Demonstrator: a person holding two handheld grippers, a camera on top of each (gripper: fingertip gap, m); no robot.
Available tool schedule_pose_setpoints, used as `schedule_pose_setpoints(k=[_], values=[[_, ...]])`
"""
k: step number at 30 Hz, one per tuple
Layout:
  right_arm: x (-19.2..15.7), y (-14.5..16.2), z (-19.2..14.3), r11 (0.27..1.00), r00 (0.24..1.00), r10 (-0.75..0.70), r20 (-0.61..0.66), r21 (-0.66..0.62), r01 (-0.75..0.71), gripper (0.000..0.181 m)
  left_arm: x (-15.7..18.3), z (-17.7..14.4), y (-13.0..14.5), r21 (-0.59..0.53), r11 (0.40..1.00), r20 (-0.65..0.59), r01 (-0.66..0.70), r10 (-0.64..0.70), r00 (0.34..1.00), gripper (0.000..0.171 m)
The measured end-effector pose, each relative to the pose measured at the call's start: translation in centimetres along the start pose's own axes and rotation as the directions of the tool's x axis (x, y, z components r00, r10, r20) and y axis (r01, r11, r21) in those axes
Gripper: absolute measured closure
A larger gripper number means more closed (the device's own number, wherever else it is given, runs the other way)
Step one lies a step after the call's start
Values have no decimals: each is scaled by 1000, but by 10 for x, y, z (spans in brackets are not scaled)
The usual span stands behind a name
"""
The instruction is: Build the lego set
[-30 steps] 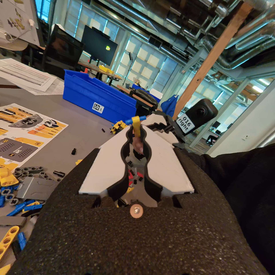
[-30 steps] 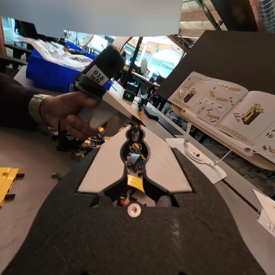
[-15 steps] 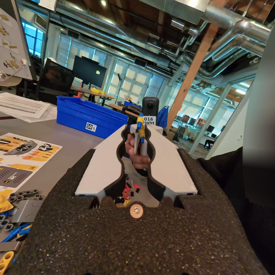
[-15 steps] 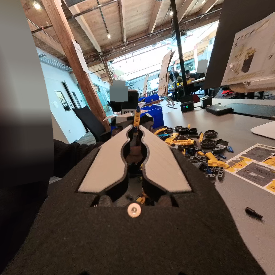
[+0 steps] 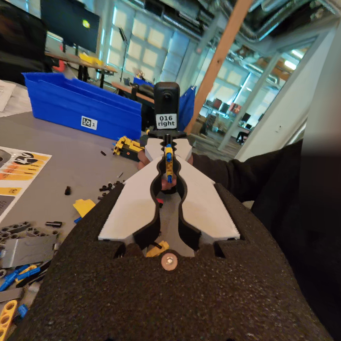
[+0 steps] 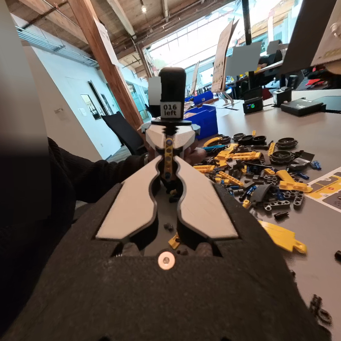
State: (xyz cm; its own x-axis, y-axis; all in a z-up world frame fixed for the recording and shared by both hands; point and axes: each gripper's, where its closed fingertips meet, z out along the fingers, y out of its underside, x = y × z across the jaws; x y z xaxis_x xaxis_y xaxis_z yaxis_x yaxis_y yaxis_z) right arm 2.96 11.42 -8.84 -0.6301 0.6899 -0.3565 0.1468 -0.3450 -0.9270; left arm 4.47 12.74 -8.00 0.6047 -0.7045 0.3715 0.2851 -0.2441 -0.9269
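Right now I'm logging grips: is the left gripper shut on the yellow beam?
Shut on it: the left gripper pinches the yellow beam upright between its tips, with no gap showing.

I see a slim yellow beam point(image 5: 168, 162) with holes and blue pins point(image 6: 168, 141), standing nearly upright above the table, pinched at the tips of both my left gripper point(image 5: 168, 166) and right gripper point(image 6: 168, 162)

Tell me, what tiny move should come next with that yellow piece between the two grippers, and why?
Probably one gripper lets go: the yellow beam seems pinched by both the left gripper and the right gripper, tip to tip.
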Motion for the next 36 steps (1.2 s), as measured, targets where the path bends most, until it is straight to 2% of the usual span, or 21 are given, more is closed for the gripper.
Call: schedule_pose_setpoints(k=[8, 15, 19, 23, 27, 36], values=[[4, 5, 2, 998, 999, -41, -34, -46, 39, 174, -4, -3, 3, -15, 998, 30, -61, 61, 998, 164], [8, 11, 2, 996, 998, 54, -23, -65, -56, 174, -9, -3, 8, -58, 998, 31, -18, 20, 999, 164], [8, 11, 1, 997, 999, -10, -41, -83, 7, 173, -8, -2, 9, -74, 997, 34, -8, 10, 999, 165], [3, 11, 3, 996, 998, -47, -33, -75, 44, 161, -9, -4, 8, -69, 997, 18, 37, -36, 999, 165], [-6, 7, 4, 999, 999, -27, 16, -41, 28, 162, 0, -5, 3, -52, 991, -61, 119, -122, 991, 164], [6, -4, 7, 1000, 996, 11, -86, 19, -9, 158, -1, -9, -3, -11, 987, -85, 159, -159, 984, 165]])
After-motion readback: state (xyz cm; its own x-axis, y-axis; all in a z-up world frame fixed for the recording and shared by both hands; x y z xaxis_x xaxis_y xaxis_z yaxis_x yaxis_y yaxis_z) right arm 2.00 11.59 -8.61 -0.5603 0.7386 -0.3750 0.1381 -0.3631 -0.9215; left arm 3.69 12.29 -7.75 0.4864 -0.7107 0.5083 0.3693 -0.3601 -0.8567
